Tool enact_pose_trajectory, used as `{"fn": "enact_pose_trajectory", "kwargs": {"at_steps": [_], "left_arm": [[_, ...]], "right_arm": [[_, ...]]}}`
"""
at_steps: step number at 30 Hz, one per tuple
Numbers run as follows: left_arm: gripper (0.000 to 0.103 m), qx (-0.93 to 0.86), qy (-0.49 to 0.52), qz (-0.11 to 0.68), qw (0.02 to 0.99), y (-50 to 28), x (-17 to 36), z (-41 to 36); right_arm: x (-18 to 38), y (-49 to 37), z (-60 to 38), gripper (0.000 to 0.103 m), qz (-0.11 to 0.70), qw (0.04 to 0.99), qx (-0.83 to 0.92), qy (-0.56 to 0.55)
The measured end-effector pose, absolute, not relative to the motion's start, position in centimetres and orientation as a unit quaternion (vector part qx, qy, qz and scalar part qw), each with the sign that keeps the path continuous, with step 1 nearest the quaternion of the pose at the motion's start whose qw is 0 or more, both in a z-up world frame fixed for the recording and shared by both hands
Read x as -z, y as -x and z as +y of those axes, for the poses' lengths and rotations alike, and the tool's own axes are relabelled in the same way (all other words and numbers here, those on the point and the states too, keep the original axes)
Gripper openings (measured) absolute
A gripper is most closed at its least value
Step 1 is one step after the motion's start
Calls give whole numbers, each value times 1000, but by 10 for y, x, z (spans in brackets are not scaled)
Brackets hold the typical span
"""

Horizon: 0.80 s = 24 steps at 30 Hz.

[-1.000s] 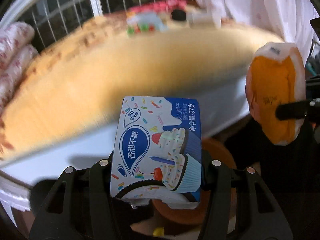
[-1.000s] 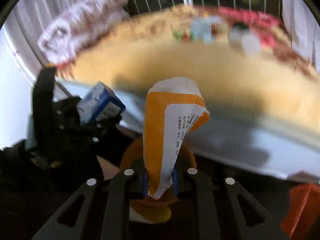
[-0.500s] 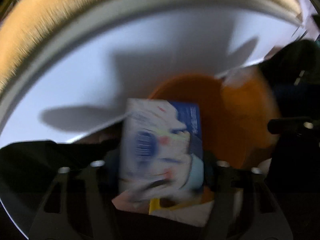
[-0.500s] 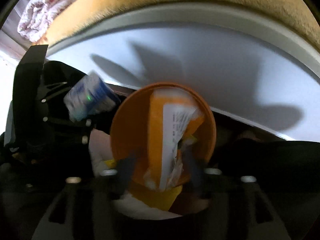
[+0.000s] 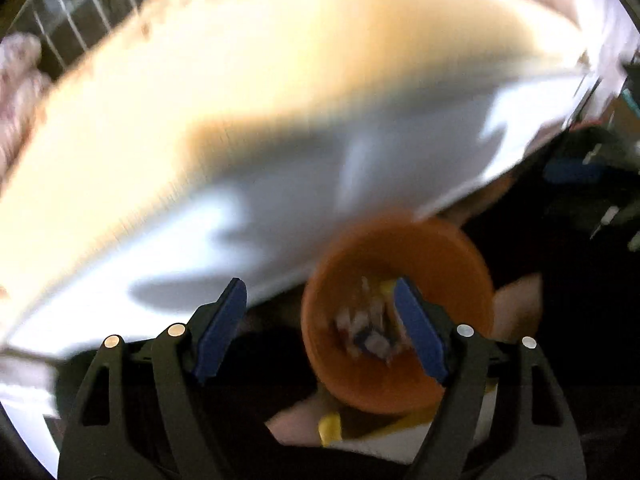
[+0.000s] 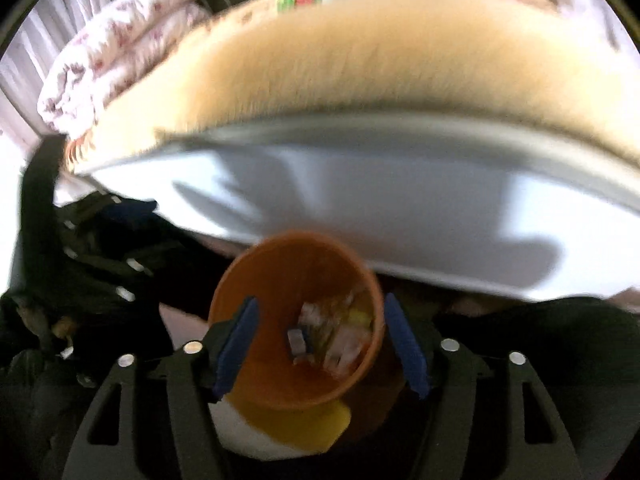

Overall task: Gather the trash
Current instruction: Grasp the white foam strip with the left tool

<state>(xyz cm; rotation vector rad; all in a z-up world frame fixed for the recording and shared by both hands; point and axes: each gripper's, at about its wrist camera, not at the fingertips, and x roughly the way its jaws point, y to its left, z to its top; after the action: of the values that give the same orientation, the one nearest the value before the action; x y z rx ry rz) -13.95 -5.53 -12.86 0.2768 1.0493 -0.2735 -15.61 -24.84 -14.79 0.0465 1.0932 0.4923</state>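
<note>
Looking down along our right gripper [image 6: 324, 340], we see an orange bin [image 6: 276, 364] right beneath it, its rim framed between the two blue pads [image 6: 236, 344]. The jaws stand apart and are opening, with nothing pressed between them; only the bin's mouth shows through the gap. At the bottom of the bin lies the trash [image 6: 332, 336], a blurred heap of pale and yellow scraps whose pieces we cannot tell apart. Our left gripper [image 5: 320, 328] hangs beside the same bin [image 5: 436, 264], which sits toward its right pad [image 5: 420, 332]; its jaws are also apart and opening, and they grip nothing. The trash [image 5: 368, 332] shows here too, smeared by motion. Above the bin runs the white bed side [image 6: 360, 200], with a tan blanket [image 6: 360, 64] on top and a rolled floral quilt [image 6: 116, 52] at the far left.
</note>
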Motion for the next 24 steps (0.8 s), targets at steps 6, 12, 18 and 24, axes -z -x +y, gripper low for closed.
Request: {"fn": "enact_pose_trajectory", "kwargs": {"at_steps": [6,12,18,24], "left_arm": [[88,118,-157,393,899,61,33,-62],[88,86,-150,409,896,-91,7,-71],[88,119,-151,442,876,-186,22,-98],[88,148,-189,454,858,-245,40,-122]], "right_arm": [[147,144,-258,76,469,844,-250,-67],[150,148,-266,78,454,845,-272,-81],[154,141,-290,78,453,839,-269,-139],[160,138,-299,78,461,832,-261,-165]]}}
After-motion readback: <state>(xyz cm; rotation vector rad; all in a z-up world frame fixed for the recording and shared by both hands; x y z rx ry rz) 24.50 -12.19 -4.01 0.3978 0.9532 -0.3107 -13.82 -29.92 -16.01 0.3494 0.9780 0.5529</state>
